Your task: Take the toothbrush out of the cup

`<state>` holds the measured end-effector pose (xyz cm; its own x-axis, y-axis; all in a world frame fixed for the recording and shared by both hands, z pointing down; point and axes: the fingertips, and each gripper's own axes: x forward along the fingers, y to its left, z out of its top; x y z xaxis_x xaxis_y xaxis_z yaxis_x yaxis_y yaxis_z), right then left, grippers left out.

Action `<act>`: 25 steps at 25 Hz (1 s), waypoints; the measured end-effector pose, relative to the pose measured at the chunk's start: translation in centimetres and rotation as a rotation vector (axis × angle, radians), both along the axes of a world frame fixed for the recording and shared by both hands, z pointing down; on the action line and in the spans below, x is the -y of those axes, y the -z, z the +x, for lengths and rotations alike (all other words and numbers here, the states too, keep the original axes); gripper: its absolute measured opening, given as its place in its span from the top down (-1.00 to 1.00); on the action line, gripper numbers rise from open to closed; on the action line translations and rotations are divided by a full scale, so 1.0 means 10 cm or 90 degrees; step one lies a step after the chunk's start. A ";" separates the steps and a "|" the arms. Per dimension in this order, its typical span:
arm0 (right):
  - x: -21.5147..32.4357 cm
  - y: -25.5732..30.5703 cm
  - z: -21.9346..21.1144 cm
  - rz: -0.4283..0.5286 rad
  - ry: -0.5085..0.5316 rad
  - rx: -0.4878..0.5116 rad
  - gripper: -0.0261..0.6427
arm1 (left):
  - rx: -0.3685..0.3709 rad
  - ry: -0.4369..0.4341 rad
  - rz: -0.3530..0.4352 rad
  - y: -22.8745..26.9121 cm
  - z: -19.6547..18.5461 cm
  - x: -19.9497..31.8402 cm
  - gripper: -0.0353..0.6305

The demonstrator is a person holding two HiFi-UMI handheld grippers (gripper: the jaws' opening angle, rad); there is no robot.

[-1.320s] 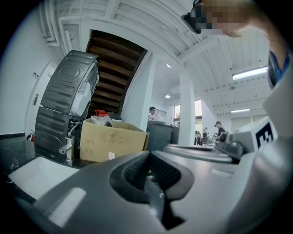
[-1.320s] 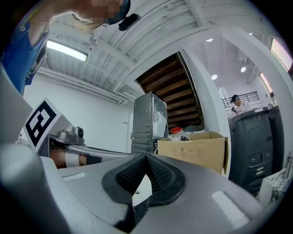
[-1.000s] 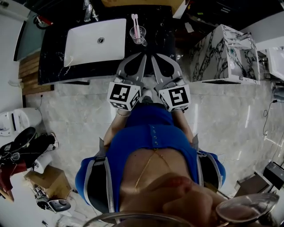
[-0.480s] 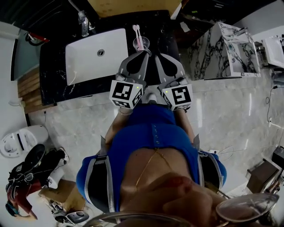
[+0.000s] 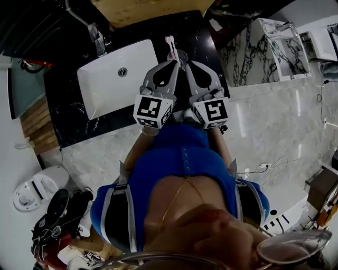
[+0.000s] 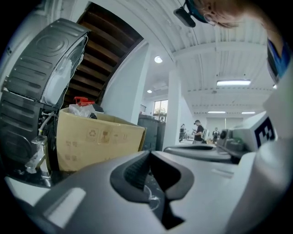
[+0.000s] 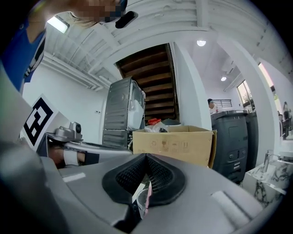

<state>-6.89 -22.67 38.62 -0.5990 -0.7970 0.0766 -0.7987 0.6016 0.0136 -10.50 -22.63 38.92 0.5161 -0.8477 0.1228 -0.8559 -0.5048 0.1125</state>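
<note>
A clear cup (image 5: pixel 180 55) stands on the black counter (image 5: pixel 68 116) to the right of the white sink (image 5: pixel 119 74). Pink and white toothbrushes (image 5: pixel 170 44) stick up out of it. My left gripper (image 5: pixel 173 62) is shut with its tips just at the cup's near left side. My right gripper (image 5: pixel 187 64) is also shut, close to the cup's near right side. In the left gripper view the cup rim (image 6: pixel 154 199) shows low behind the closed gripper (image 6: pixel 149 153). The right gripper view shows the cup and a pink toothbrush (image 7: pixel 147 200) under the closed gripper (image 7: pixel 145 156).
A faucet (image 5: pixel 95 34) stands behind the sink. A cardboard box (image 5: pixel 153 8) sits beyond the counter, also seen as the box (image 6: pixel 98 139) and the box (image 7: pixel 174 141). A marble block (image 5: pixel 253 42) is at the right, a toilet (image 5: pixel 37 187) on the floor at the left.
Both grippers have moved forward over the counter, so their tips now sit right by the cup. The head view has swung, shifting sink and counter lower in frame.
</note>
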 end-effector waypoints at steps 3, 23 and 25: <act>0.08 -0.10 -0.10 -0.011 -0.024 -0.001 0.92 | 0.003 -0.017 -0.009 -0.10 -0.13 0.09 0.88; 0.36 -0.29 0.19 -0.062 -0.066 -0.024 0.92 | 0.037 -0.040 -0.121 -0.89 -0.29 0.73 0.67; 0.35 -0.35 0.25 -0.071 -0.072 -0.030 0.92 | 0.037 -0.047 -0.141 -0.99 -0.28 0.78 0.65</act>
